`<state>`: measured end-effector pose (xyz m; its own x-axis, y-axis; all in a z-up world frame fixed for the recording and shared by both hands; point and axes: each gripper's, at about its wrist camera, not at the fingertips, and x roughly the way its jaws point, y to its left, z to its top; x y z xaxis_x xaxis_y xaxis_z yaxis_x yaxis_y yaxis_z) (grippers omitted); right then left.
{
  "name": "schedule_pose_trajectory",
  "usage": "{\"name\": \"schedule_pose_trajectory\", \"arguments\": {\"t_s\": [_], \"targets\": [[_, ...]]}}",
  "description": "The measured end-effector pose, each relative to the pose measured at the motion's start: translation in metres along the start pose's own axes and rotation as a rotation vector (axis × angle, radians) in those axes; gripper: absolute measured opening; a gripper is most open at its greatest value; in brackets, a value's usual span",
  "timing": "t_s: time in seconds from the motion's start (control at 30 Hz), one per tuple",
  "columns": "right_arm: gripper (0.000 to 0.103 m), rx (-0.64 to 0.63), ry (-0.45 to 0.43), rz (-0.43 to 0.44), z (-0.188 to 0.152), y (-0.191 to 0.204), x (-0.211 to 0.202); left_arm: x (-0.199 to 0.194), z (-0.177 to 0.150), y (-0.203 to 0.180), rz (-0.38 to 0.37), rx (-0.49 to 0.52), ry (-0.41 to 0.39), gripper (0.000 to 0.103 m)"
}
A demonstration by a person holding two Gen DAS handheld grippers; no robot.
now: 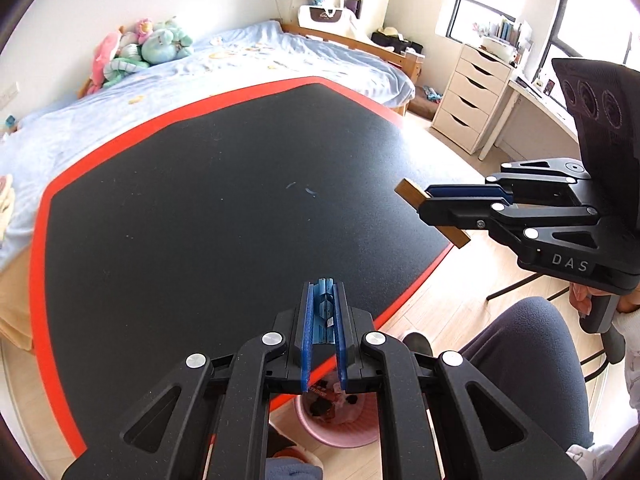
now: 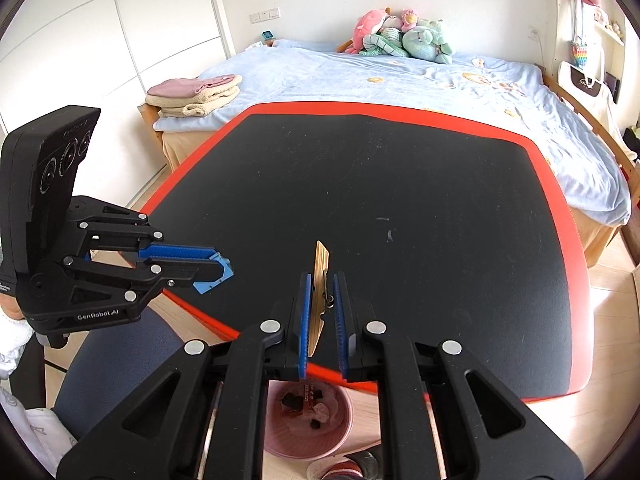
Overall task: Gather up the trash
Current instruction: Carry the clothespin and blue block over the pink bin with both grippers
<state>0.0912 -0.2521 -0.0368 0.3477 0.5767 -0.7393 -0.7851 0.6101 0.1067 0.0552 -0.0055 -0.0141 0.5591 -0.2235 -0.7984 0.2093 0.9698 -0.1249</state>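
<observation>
1. Both grippers are closed on trash. My left gripper (image 1: pixel 323 300) has its blue pads (image 1: pixel 307 344) pressed on a blue plastic piece (image 1: pixel 325 316), and it is held level over the near edge of the table (image 1: pixel 200 200).
2. My right gripper (image 2: pixel 320 300) pinches a thin wooden strip (image 2: pixel 319 280), which stands on its edge and sticks out past the fingertips. This gripper also hangs above the near edge of the table.
3. Under both grippers, on the wooden floor (image 1: pixel 440 312) just beside the near edge, stands a pink trash bin (image 2: pixel 304 420) with dark scraps and paper inside.
4. I see a black table top with a red border.
5. Behind the far edge is a bed (image 2: pixel 400 80) with a light blue cover, plush toys (image 2: pixel 400 32) and folded towels (image 2: pixel 196 96). A white drawer unit (image 1: pixel 468 100) stands near the window.
</observation>
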Motion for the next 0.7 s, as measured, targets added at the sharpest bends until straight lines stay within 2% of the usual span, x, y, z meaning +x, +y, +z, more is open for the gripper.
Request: {"name": "schedule_pose_trajectory", "arguments": {"t_s": [0.43, 0.7], "targets": [[0.011, 0.054, 0.072, -0.006, -0.072, 0.024, -0.021, -0.015, -0.046, -0.026, -0.019, 0.014, 0.008, 0.009], [0.011, 0.062, 0.093, 0.025, -0.091, 0.036, -0.025, -0.014, -0.065, -0.036, -0.037, 0.006, 0.029, 0.009]]}}
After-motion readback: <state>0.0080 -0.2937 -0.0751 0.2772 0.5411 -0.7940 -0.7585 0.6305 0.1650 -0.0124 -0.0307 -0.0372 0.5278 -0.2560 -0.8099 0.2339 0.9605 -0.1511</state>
